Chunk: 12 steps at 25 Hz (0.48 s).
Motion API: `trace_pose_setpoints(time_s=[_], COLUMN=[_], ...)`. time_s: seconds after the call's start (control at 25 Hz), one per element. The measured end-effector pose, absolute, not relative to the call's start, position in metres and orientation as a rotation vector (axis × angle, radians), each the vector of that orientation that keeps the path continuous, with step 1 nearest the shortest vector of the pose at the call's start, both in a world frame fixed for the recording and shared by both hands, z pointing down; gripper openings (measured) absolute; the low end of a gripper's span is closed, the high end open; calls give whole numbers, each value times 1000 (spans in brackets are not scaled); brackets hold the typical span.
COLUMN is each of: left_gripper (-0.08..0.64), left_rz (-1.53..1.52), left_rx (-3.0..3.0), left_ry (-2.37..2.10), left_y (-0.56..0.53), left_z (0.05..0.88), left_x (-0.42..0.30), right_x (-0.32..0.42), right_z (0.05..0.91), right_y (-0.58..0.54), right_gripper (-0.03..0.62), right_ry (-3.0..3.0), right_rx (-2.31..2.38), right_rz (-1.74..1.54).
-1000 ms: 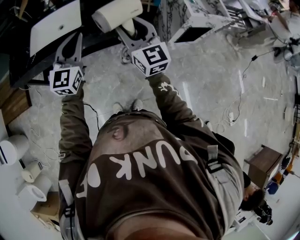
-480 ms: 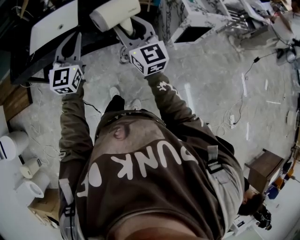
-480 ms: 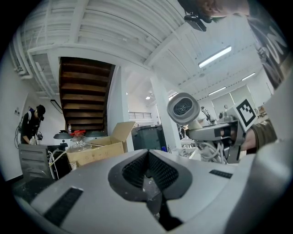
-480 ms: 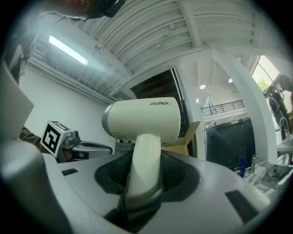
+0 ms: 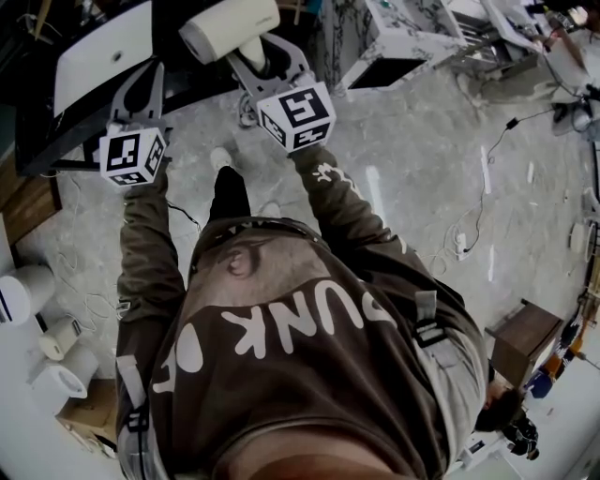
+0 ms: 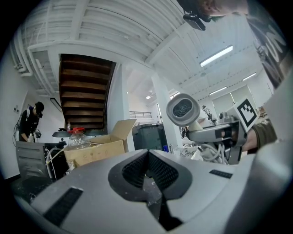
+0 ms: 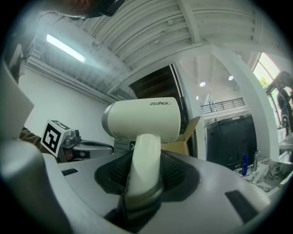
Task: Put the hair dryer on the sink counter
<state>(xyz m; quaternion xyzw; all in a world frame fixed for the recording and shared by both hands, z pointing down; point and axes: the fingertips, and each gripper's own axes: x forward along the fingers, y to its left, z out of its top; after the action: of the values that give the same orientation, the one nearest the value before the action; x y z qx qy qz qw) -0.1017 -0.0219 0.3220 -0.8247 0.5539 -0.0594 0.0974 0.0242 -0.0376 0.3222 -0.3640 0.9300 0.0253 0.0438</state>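
A cream hair dryer (image 5: 230, 28) is held up by its handle, with my right gripper (image 5: 262, 62) shut on the handle and the barrel lying crosswise above the jaws. In the right gripper view the hair dryer (image 7: 142, 119) fills the centre, its handle pinched between the dark pads (image 7: 170, 172). My left gripper (image 5: 141, 89) is to the left of it, shut with nothing in it; its pads (image 6: 158, 169) meet in the left gripper view. Ahead lies the black counter (image 5: 42, 145) with a white sink (image 5: 103, 52).
The left gripper view shows an open cardboard box (image 6: 98, 148), a glass jar (image 6: 77, 137) and a person (image 6: 29, 121) at the far left. Paper rolls (image 5: 56, 361) stand at the lower left. Cables (image 5: 469, 230) lie on the marble floor, and a wooden stool (image 5: 527, 330) stands at the right.
The person's dark trouser leg and shoe have stepped forward under the grippers. Both grippers and the hair dryer have edged slightly toward the counter.
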Motion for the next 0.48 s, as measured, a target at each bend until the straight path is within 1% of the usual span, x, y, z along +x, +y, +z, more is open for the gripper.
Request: trace_pose_setpoints(time_s=[0.48], left_gripper=[-6], left_rz=[-158], left_rx=[-2483], left_ry=[1642], left_y=[-140], left_z=[351], left_x=[-155], right_x=[-30], right_z=[352], right_y=[-153], right_gripper=[166], right_ry=[2895], right_rx=[-1164], right_rz=[19])
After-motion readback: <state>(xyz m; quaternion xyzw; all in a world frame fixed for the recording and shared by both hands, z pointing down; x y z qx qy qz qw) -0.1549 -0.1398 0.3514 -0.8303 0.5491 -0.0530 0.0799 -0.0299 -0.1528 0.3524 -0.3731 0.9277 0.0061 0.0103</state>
